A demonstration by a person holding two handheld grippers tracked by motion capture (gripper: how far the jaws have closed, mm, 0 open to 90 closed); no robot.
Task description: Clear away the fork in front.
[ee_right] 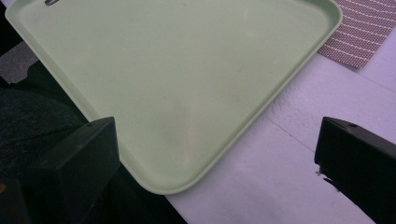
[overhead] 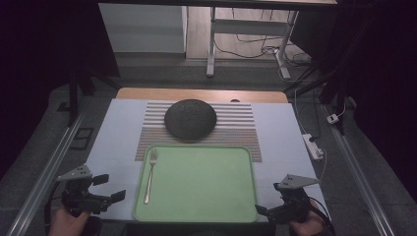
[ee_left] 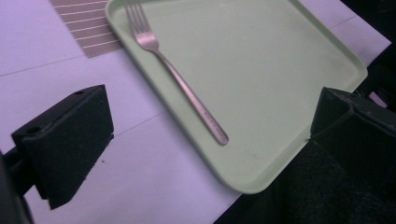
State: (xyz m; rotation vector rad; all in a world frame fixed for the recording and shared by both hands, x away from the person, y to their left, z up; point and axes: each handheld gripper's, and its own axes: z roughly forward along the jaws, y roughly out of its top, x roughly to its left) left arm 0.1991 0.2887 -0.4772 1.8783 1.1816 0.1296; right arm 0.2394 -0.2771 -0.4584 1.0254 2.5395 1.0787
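A light green tray [overhead: 206,187] lies at the table's near edge. A metal fork [overhead: 150,176] rests along the tray's left side, tines pointing away. Behind the tray, a dark round dish [overhead: 190,118] sits on a striped placemat [overhead: 236,132]. My left gripper [overhead: 109,188] is open just left of the tray's near left corner and holds nothing. In the left gripper view the fork [ee_left: 182,84] and the tray [ee_left: 271,70] lie between the spread jaws. My right gripper [overhead: 269,198] is open at the tray's near right corner, over the tray [ee_right: 187,70], with nothing in it.
A white cover [overhead: 280,132] spans the table, with a wooden strip [overhead: 201,94] at the far edge. A white power strip [overhead: 313,146] lies off the right side. Metal desk legs [overhead: 211,44] and cables stand beyond. The placemat corner [ee_right: 369,28] appears in the right gripper view.
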